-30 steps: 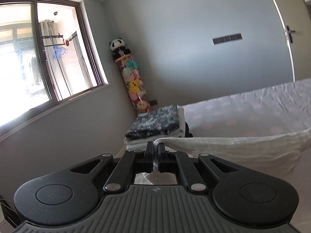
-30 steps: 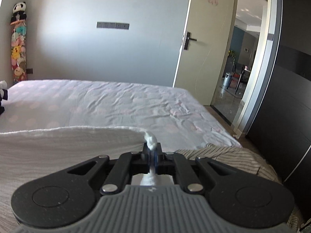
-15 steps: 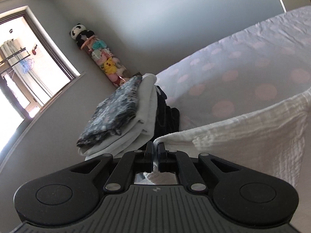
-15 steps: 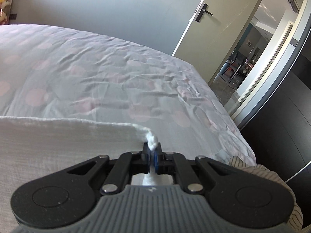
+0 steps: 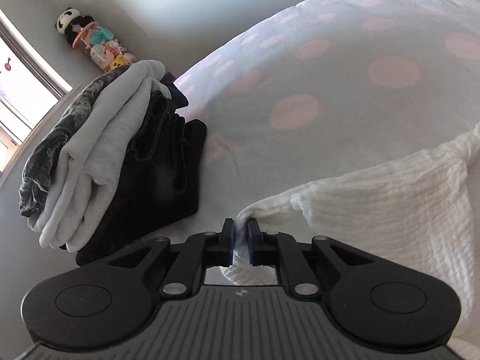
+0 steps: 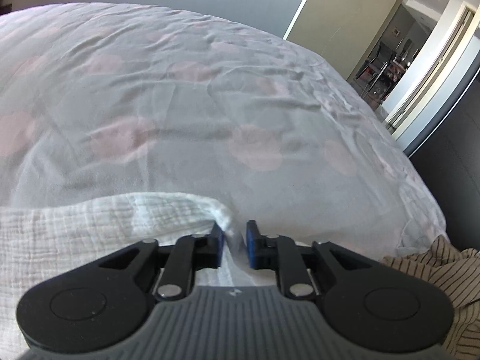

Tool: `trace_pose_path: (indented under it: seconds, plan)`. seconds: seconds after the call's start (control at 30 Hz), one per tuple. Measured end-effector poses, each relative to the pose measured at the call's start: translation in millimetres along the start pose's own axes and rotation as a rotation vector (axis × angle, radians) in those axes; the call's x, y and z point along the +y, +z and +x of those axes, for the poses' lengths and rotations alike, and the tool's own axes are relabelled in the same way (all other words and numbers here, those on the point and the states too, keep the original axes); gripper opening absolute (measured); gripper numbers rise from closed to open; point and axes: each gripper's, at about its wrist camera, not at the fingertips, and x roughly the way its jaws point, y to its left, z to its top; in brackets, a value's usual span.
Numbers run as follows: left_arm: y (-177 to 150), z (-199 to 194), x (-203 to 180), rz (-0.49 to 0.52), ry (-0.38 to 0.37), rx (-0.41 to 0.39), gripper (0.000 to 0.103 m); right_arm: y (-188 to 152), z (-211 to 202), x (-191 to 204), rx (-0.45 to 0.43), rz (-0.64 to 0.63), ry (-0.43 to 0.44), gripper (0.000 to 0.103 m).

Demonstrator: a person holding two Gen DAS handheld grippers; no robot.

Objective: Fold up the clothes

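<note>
At bottom centre of the left wrist view, the left gripper [image 5: 239, 234] has its fingers pinched tight on a corner of the white crinkled garment [image 5: 387, 198]; cloth bunches between the blue pads w/ only a thin sliver of fabric showing. From there the garment spreads to the right & lower right of the frame, its top edge rising toward the right border, lying on the bedsheet [image 5: 330, 69], which is pale w/ pink dots and fills the upper right. Left of centre sits a stack of folded clothes [image 5: 120, 156]: dark patterned piece on the far left side, light grey layers in the middle, black denim-like piece w/ visible stitching on the side nearest the gripper. Stack and white garment are apart, bare sheet between them. Upper left: a column of plush toys [image 5: 96, 43] topped by a panda, against the grey wall, next to a bright window edge.

Right wrist view, bottom centre: right gripper [image 6: 235, 235] has its fingers parted, a clear gap between the blue pads. A fold of the white crinkled garment [image 6: 90, 228] runs through that gap, close to the left pad; can't tell if it touches, but it isn't clamped. Garment covers the lower left of the frame, resting on the bedsheet [image 6: 210, 90]. Lower right corner: a striped cloth [image 6: 435, 267], brown/cream, at the bed edge. Upper right: beige door [image 6: 336, 6] & open doorway.
</note>
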Motion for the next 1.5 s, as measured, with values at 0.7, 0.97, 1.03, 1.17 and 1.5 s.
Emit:
trace_pose_path:
  seconds: [0.7,0.97,1.03,1.17,1.5]
  plan:
    - [-78,-103,17,-0.134,-0.143,0.12,0.054,-107,-49,-157,-0.032,0.283,0.202,0.061]
    - [-102,-101,21,-0.195,-0.078,0.192,0.054,-70,14,-161,0.034,0.539,0.407,0.054]
    - [-105,-97,22,-0.21,-0.069,0.21,0.054,-65,23,-156,0.053,0.579,0.473,0.019]
    - [-109,-94,22,-0.217,-0.058,0.224,0.054,-45,17,-147,-0.022,0.454,0.376,0.008]
    - [-121,-125,24,-0.235,-0.188,0.233,0.054,2,26,-156,-0.083,0.327,0.115,0.031]
